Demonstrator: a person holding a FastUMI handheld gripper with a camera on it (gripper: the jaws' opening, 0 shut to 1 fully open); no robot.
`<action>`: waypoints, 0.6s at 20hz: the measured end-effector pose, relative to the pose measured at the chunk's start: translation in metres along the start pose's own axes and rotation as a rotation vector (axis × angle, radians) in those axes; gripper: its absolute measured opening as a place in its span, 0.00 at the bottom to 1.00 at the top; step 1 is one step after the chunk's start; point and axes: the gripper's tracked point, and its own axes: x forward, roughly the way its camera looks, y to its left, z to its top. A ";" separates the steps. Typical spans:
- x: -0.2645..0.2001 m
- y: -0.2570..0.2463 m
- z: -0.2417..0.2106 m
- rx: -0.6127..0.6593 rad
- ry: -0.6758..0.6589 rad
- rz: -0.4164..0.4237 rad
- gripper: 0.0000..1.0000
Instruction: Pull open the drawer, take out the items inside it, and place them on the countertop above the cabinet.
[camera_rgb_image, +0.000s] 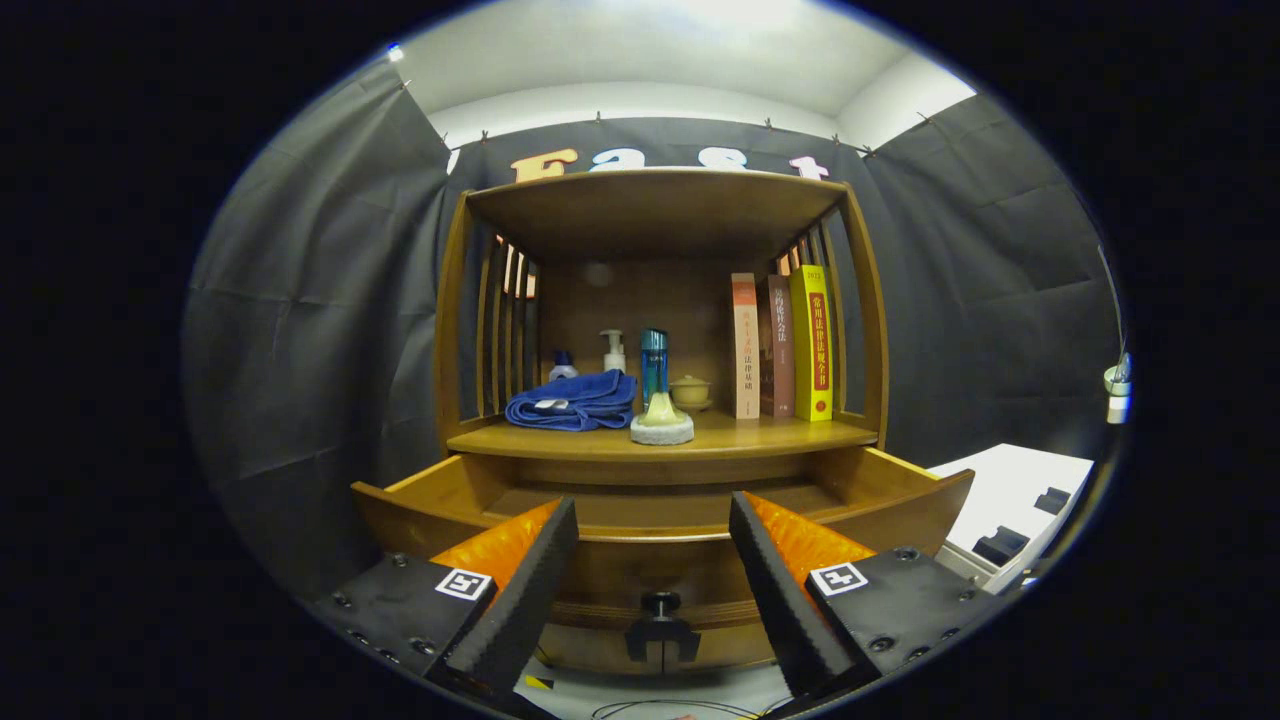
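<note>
Gripper (655, 590) held wide apart, nothing gripped or touched. Drawer (660, 545) seen pulled out just beyond fingers, its knob (660, 603) between them. Drawer interior hidden by front panel. Scrubber (661, 422), blue towel (572, 400) set on countertop (760, 436) above.

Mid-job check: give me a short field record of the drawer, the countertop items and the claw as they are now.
drawer: pulled open; what lies inside is hidden by its front edge
drawer knob: dark, on the drawer front, between and below the fingers
countertop: wooden, above the drawer
on countertop: blue towel, brush with a round base, blue bottle, pump bottle, small lidded cup, three upright books
claw: open, fingers spread, holding nothing, in front of the drawer
</note>
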 end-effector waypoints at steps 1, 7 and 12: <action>0.000 -0.002 -0.010 -0.003 0.014 -0.010 1.00; 0.006 -0.004 -0.051 0.035 0.080 -0.033 1.00; 0.010 -0.003 -0.059 0.042 0.089 -0.042 1.00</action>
